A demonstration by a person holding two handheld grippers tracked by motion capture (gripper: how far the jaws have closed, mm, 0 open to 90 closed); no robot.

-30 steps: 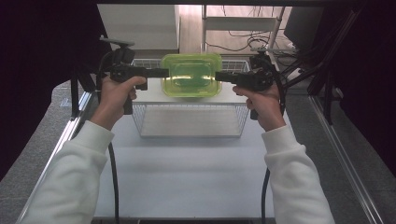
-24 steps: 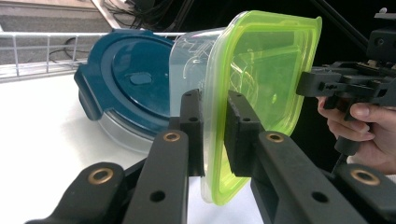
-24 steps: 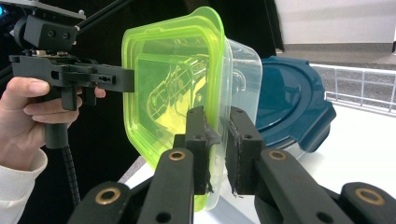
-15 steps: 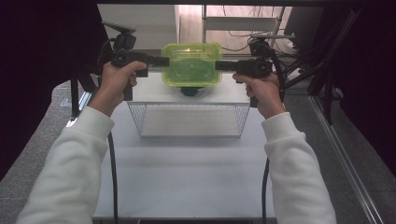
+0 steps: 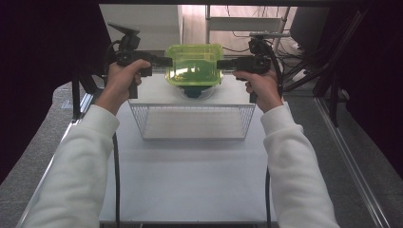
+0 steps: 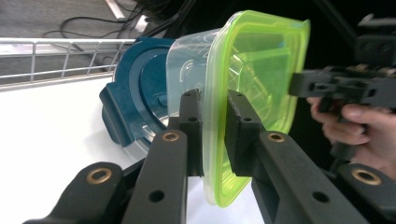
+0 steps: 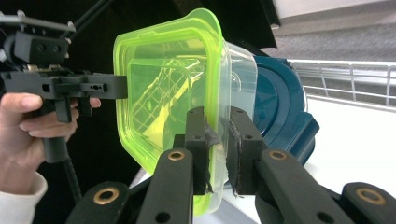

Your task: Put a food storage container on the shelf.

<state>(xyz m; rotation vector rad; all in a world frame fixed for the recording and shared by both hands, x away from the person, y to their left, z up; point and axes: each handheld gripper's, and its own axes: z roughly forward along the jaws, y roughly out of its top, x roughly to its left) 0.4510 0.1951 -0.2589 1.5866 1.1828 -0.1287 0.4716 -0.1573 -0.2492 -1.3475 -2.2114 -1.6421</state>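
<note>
A clear plastic container with a neon green lid [image 5: 194, 66] hangs between both grippers, beyond the far side of the wire basket [image 5: 147, 124]. My left gripper [image 5: 168, 61] is shut on its left rim and my right gripper [image 5: 219, 63] is shut on its right rim. In the left gripper view my jaws [image 6: 212, 100] pinch the lid's edge [image 6: 261, 70]. The right gripper view shows the same grip [image 7: 217, 116] on the lid [image 7: 163, 79]. Right under the container lies a dark blue round-lidded thing [image 5: 194, 91]; whether they touch I cannot tell.
The wire basket sits mid-table with nothing in it. The white tabletop [image 5: 190, 185] stretches toward the person. Black cables and a metal frame [image 5: 247, 23] lie behind the table. The blue thing [image 6: 135, 93] rests on the white surface near the basket's rail.
Both grippers carried the green-lidded container away from the person, from above the basket to beyond its far side, over the blue thing. The grip on both rims stayed the same.
</note>
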